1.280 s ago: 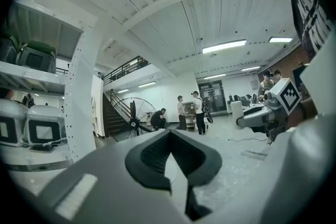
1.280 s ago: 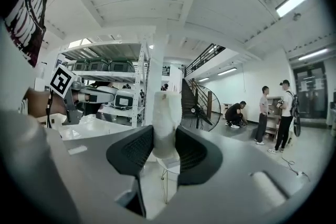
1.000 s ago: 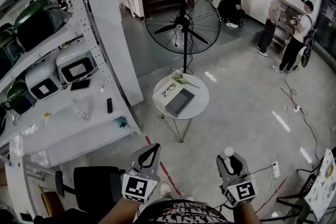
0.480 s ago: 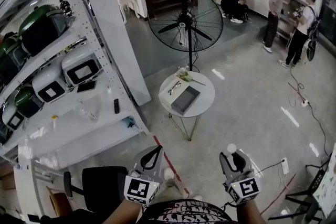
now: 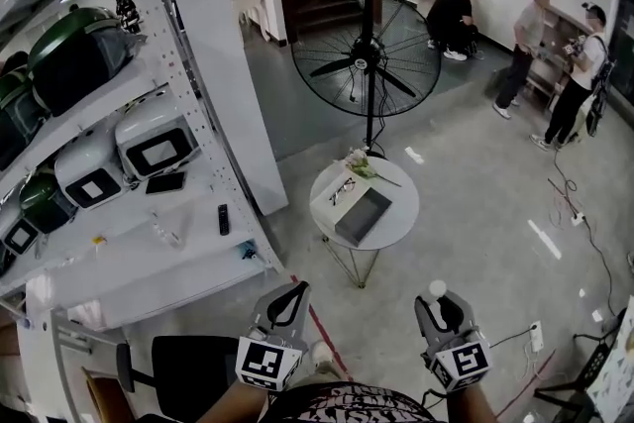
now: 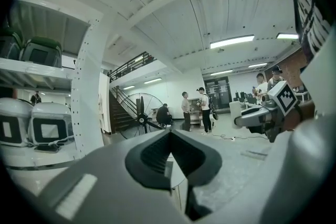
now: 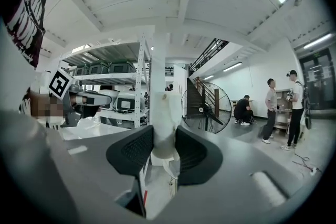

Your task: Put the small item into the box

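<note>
Gripping the small item point(image 7: 167, 118) between its black ribbed pads, the right claw point(image 7: 165, 149) sits at the lower right of the head view. The item's rounded white tip pokes up past the jaws there. The item looks smooth, pale and roughly tube-shaped with a domed end. It is pinched near its lower part, probably so it stays upright and can be dropped in end first.

The left claw point(image 6: 169, 152) at the lower centre-left is closed, its pads meeting at their tips with nothing between them. It looks like a spare hand, held low and out of the way.

The box point(image 5: 364, 216) is a flat grey rectangle with a lighter rim, lying open-side up. It rests on the round table point(image 5: 401, 228), a white top on thin metal legs in the middle of the head view, well apart from both claws. Glasses point(image 5: 342, 190) lie just beside the box. A wire-caged fan point(image 5: 367, 54) stands behind the table, and a white perforated-steel shelf point(image 5: 129, 243) fills the left.
</note>
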Available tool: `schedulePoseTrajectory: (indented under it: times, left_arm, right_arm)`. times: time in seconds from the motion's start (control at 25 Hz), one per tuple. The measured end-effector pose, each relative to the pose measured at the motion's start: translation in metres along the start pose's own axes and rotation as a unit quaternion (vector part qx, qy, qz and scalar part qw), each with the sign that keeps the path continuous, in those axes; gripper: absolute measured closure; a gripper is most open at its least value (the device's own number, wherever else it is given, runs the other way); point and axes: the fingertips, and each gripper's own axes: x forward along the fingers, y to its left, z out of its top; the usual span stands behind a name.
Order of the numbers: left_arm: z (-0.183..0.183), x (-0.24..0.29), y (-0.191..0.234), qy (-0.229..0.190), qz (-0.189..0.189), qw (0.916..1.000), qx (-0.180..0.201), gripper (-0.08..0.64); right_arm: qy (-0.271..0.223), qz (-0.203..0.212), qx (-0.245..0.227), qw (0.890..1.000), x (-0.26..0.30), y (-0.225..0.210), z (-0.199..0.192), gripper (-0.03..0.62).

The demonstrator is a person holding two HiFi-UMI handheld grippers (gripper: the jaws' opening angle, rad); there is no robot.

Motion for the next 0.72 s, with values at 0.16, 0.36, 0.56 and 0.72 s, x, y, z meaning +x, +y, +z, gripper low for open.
schedulePoseTrajectory:
  times: [0.16, 0.36, 0.56, 0.72]
  left_arm:
    - [0.004, 0.022, 0.048, -0.008, 0.003, 1.0, 0.002, 0.558]
    - [-0.001, 0.043, 0.098, -0.014, 0.0, 0.9999, -0.001, 0.558]
    - [0.0, 0.053, 0.136, -0.027, -0.001, 0.9995, 0.014, 0.558]
    - [-0.014, 0.05, 0.159, -0.02, 0.007, 0.9997, 0.015, 0.558]
  right_arm:
    - [0.002, 0.006, -0.006, 1.0, 0.053, 0.008, 0.013, 0.431]
    - [-0.002, 0.008, -0.02, 1.0, 0.109, 0.018, 0.029, 0.431]
    - [0.008, 0.009, -0.013, 1.0, 0.151, 0.03, 0.035, 0.431]
    - [0.02, 0.023, -0.024, 0.999, 0.174, 0.05, 0.038, 0.431]
